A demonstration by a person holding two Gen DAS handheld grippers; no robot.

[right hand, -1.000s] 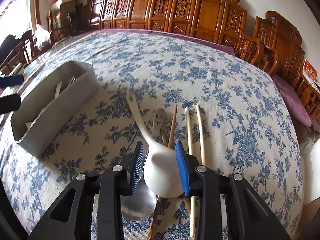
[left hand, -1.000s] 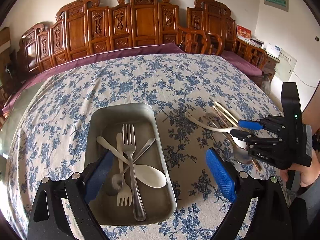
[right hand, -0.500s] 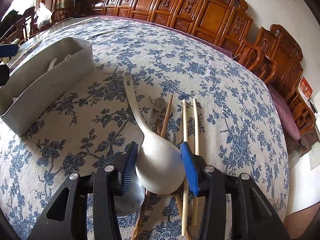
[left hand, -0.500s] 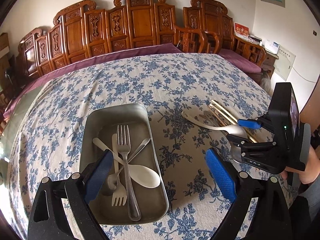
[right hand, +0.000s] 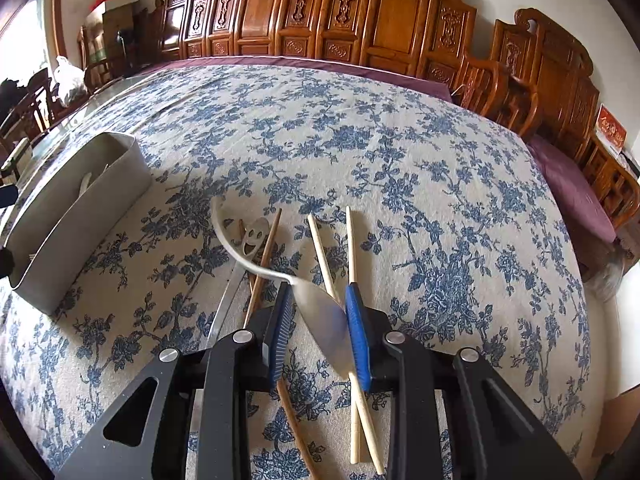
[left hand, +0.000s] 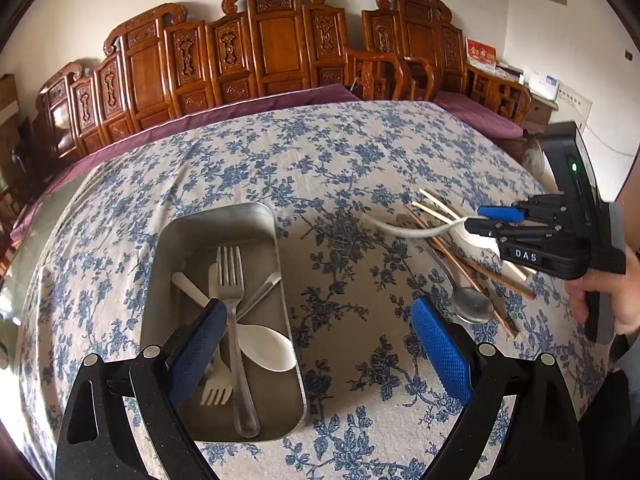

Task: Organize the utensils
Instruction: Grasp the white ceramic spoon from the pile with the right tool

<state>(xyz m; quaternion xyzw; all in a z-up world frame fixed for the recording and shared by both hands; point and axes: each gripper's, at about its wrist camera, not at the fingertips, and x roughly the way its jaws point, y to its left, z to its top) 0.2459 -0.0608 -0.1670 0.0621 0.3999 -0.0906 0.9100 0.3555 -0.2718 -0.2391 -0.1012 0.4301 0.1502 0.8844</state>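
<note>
While the right gripper (right hand: 318, 320) has just been closing, its blue pads now pinch the bowl of the white ladle-style spoon (right hand: 320, 312), tipped up on edge between them. Its long handle curves away up and left, toward the metal tray (right hand: 76, 216), with the tip lifted off the blue floral tablecloth (right hand: 360, 140).

Right under and beside it lie a metal spoon with a smiley-face handle (right hand: 254, 236), brown chopsticks (right hand: 266, 252) and a pale pair (right hand: 350, 240), all pointing roughly away from the camera.

Only the left wrist view looks down into the tray (left hand: 240, 216): a steel fork (left hand: 232, 300), a white fork (left hand: 218, 388) and a white spoon (left hand: 268, 346), running lengthwise or crossing. The left gripper (left hand: 320, 356) hangs there spread wide, nothing between its pads, one pad over the tray. That view also shows the hand (left hand: 616, 292) gripping the right tool (left hand: 490, 222).

Carved wooden chairs (right hand: 320, 12) line the far side.
</note>
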